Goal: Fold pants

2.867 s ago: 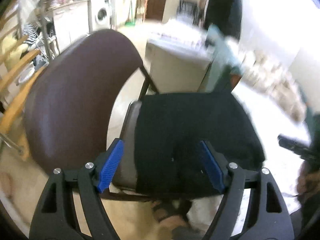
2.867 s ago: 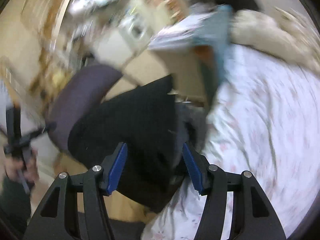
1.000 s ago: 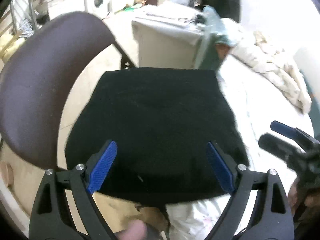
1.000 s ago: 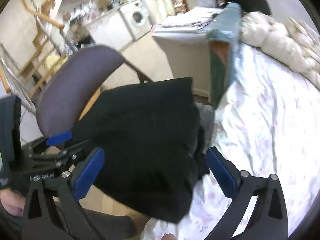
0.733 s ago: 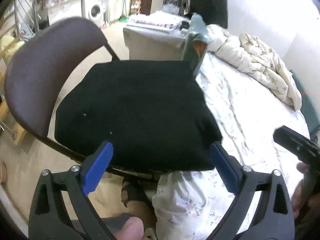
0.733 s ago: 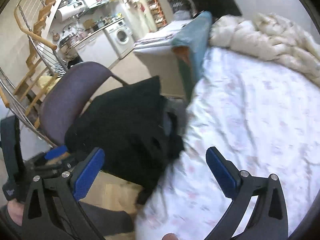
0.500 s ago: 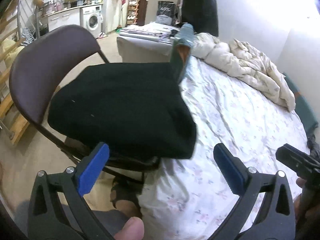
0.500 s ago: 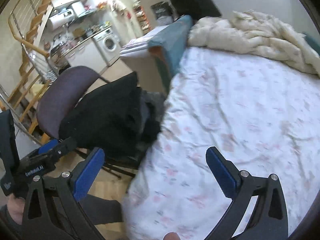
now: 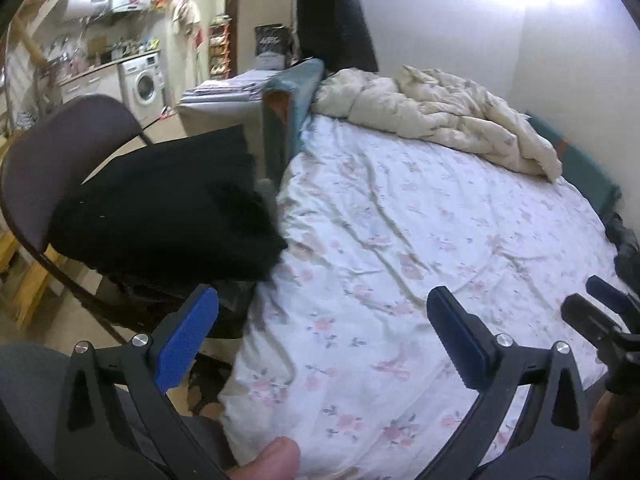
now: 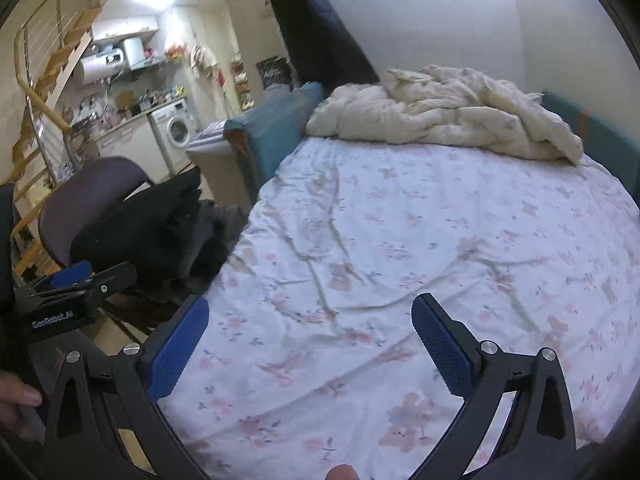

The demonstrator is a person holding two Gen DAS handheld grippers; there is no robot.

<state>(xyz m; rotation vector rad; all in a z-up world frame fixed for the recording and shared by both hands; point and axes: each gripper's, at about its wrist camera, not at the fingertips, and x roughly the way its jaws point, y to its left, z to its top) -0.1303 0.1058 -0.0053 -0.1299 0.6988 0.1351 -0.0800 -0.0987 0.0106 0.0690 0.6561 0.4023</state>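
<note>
Black folded pants (image 9: 168, 204) lie stacked on the seat of a brown chair (image 9: 60, 148) that stands just beside the bed (image 9: 420, 240), apart from both grippers. The left gripper (image 9: 324, 336) hangs over the near edge of the floral sheet with its 2 blue-padded fingers (image 9: 186, 338) spread wide and nothing between them. The right gripper (image 10: 310, 344) also hovers over the sheet, jaws spread and empty. A rumpled cream duvet (image 10: 444, 116) is heaped at the far side of the bed, and a washing machine (image 10: 176, 132) stands in the kitchen area behind the chair.
</note>
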